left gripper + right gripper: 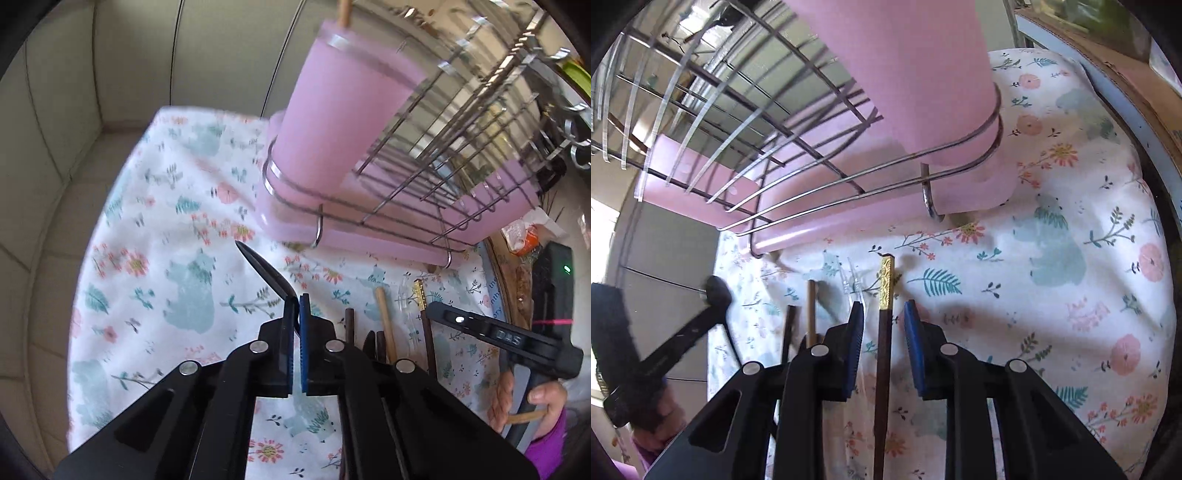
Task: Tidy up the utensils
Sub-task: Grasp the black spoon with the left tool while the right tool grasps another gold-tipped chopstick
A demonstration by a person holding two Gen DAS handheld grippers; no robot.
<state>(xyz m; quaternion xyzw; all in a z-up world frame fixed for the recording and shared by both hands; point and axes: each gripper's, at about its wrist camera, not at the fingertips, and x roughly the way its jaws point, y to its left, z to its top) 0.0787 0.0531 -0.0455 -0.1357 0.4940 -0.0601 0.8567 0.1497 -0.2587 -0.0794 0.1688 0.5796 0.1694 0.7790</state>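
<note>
A wire rack (746, 122) is set on a tray (798, 236) at the far side of the cloth (1071, 295). A cup (340, 122) is held in the rack's end ring. Nearer, chopsticks (884, 332) and other sticks (811, 310) are laid side by side on the cloth, before the tray.

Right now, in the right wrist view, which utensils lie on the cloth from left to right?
Dark stick → wooden stick → clear plastic utensil → gold-tipped chopstick, which lies between the right gripper's open jaws.
</note>
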